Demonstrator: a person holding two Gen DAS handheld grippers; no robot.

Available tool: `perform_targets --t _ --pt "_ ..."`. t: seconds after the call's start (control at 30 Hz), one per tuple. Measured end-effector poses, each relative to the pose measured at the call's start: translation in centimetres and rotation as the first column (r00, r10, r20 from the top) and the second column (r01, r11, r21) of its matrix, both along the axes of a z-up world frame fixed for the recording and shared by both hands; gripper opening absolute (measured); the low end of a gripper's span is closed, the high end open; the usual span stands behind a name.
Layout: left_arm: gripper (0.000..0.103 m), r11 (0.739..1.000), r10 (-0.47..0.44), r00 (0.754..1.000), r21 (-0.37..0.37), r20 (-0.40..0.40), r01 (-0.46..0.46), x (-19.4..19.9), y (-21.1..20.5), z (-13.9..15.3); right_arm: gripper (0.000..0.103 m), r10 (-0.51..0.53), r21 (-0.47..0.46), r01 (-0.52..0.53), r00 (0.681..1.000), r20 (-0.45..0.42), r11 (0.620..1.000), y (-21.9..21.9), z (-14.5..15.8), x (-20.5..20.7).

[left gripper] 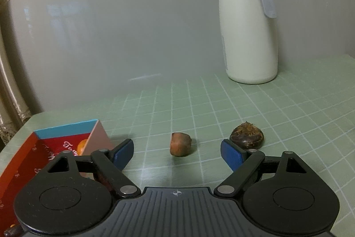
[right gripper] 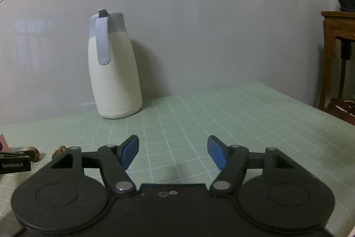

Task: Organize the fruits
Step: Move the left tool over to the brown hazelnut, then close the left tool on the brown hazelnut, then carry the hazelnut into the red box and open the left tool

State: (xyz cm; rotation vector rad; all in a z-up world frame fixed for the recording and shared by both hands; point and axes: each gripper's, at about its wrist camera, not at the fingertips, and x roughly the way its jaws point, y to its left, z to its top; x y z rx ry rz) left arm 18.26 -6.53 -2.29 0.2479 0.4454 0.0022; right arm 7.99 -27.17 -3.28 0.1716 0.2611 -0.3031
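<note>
A small reddish-brown fruit [left gripper: 180, 144] lies on the green grid mat just ahead of my left gripper [left gripper: 177, 151], which is open, its blue pads apart from it on both sides. A darker, rougher brown fruit [left gripper: 246, 136] lies just beyond the right pad. At the left stands a red and blue box [left gripper: 66, 132] with an orange fruit [left gripper: 82, 146] inside. My right gripper [right gripper: 173, 151] is open over bare mat with nothing between its fingers. In the right wrist view both brown fruits [right gripper: 33, 153] [right gripper: 60, 150] show at the far left, beside the left gripper's body [right gripper: 14, 164].
A white jug with a grey-blue lid and handle [left gripper: 248, 23] [right gripper: 114, 68] stands on the mat against the grey wall. A wooden stand with a potted plant [right gripper: 339, 21] is at the far right, off the table. The mat [right gripper: 221, 121] stretches to the right.
</note>
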Motion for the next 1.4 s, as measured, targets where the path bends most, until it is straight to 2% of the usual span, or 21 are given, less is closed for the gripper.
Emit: perform_targets --t 0.43,0.57,0.7,0.8,0.87,0.9,0.97,1.0,1.4 --pt "0.085 1.000 -0.010 1.000 -0.016 -0.018 0.010 1.9 -0.4 -0.9 0.068 -0.060 0.008 0.060 0.998 0.010 0.998 -0.4 -0.3 0.5" --pt "0.071 0.999 -0.016 0.999 -0.029 -0.041 0.014 2.7 -0.2 -1.3 0.068 -0.066 0.006 0.066 0.998 0.008 0.998 -0.5 -0.4 0.6" --pt "0.068 1.000 -0.004 0.999 -0.031 -0.049 0.003 3.2 -0.1 -1.7 0.068 -0.106 0.005 0.106 0.994 0.014 0.994 -1.1 -0.5 0.4" --pt "0.061 0.999 -0.005 0.999 -0.041 -0.053 0.003 3.7 0.1 -1.7 0.068 -0.125 0.020 0.125 0.992 0.013 0.992 -1.6 -0.6 0.4" --pt "0.047 0.999 -0.007 0.998 -0.045 -0.069 0.004 4.1 0.2 -1.8 0.068 -0.124 0.021 0.123 0.992 0.012 0.992 -1.6 -0.6 0.4" --pt "0.045 0.999 -0.006 0.997 -0.052 -0.079 0.002 4.3 0.3 -1.8 0.068 -0.121 0.018 0.121 0.993 0.012 0.993 -1.6 -0.6 0.5" --pt "0.032 0.998 -0.001 0.996 -0.066 -0.087 -0.005 4.5 0.4 -1.8 0.068 -0.116 0.014 0.116 0.993 0.010 0.993 -1.5 -0.6 0.6" --pt "0.029 0.997 0.002 0.996 -0.071 -0.084 -0.008 4.5 0.5 -1.8 0.068 -0.115 0.015 0.115 0.993 0.010 0.993 -1.5 -0.6 0.6" --pt "0.027 0.996 -0.004 0.999 -0.088 -0.050 0.000 3.1 0.8 -1.5 0.068 -0.120 0.008 0.120 0.993 0.019 0.993 -1.3 -0.4 -0.1"
